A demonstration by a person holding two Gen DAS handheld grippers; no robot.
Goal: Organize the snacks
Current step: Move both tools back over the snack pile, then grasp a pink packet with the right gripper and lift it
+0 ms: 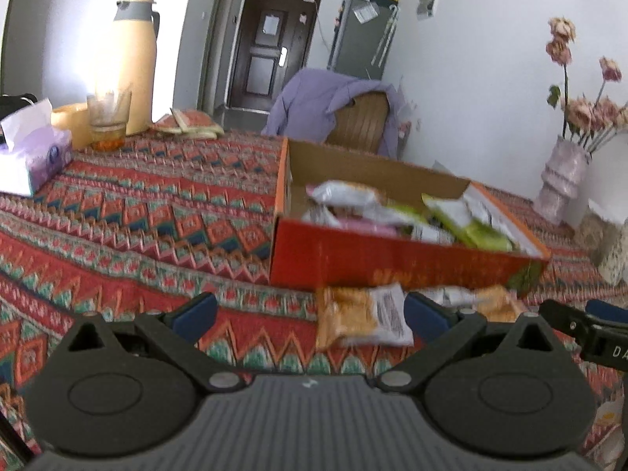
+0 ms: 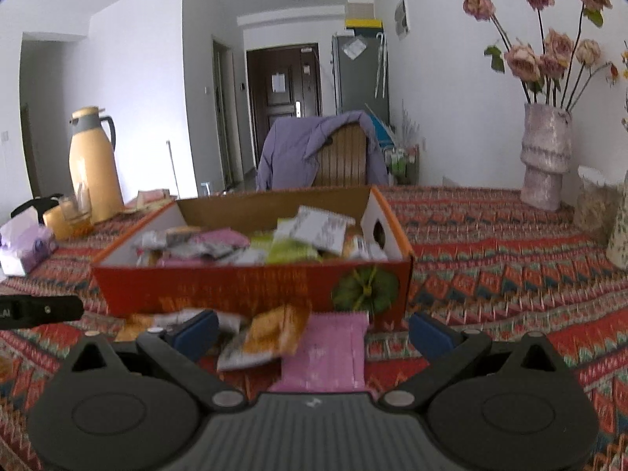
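Note:
An orange cardboard box [image 1: 392,263] [image 2: 251,286] on the patterned tablecloth holds several snack packets [image 1: 431,216] [image 2: 274,239]. In the left wrist view an orange-and-white packet [image 1: 361,318] lies on the cloth between my open left gripper's [image 1: 310,314] jaws, and another packet [image 1: 482,298] lies by the box front. In the right wrist view a pink packet [image 2: 329,349] and an orange packet [image 2: 271,337] lie between my open right gripper's [image 2: 312,333] jaws, in front of the box. Both grippers are empty.
A yellow thermos [image 1: 131,62] [image 2: 94,165], a glass [image 1: 110,117], a tissue pack [image 1: 31,157] [image 2: 23,247] stand at the left. A vase of dried flowers [image 2: 545,157] [image 1: 561,176] stands at the right. A chair with a purple jacket [image 2: 322,149] is behind the table.

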